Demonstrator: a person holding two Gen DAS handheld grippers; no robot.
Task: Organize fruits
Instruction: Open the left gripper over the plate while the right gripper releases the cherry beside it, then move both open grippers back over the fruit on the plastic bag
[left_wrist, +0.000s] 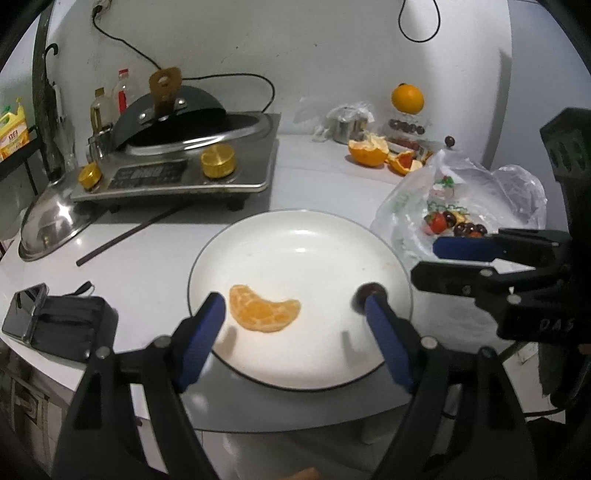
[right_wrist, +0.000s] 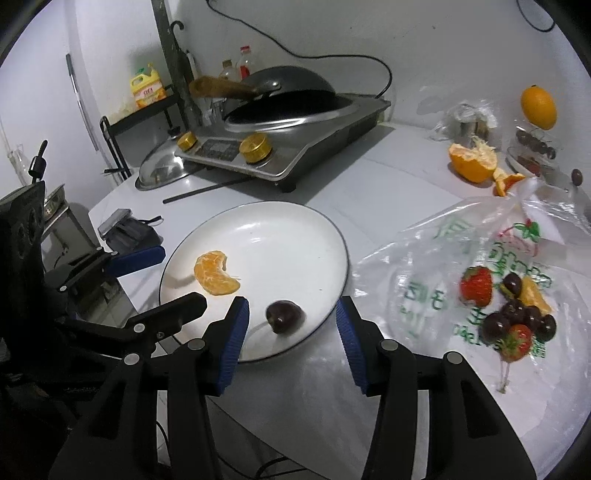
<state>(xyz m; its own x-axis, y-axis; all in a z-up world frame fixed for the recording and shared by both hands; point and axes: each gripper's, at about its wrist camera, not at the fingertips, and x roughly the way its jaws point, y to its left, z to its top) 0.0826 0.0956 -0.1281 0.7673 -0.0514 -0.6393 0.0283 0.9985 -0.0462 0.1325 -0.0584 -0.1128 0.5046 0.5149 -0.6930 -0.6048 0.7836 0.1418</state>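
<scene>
A white plate (left_wrist: 295, 236) sits on the grey table and also shows in the right wrist view (right_wrist: 280, 236). On it lie a peeled orange piece (left_wrist: 263, 308) (right_wrist: 215, 273) and a dark cherry (left_wrist: 364, 295) (right_wrist: 284, 315). My left gripper (left_wrist: 295, 314) is open and empty over the plate's near edge, around the orange piece. My right gripper (right_wrist: 291, 317) is open and empty, just above the cherry. A clear plastic bag (right_wrist: 443, 258) to the right holds strawberries (right_wrist: 476, 286) and several cherries (right_wrist: 517, 321).
An induction cooker (left_wrist: 177, 170) with a wok stands at the back left. A steel lid (left_wrist: 51, 229) leans beside it. Orange peel (left_wrist: 369, 149) and a whole orange (left_wrist: 407, 98) are at the back right. A black case (left_wrist: 66, 325) lies to the left.
</scene>
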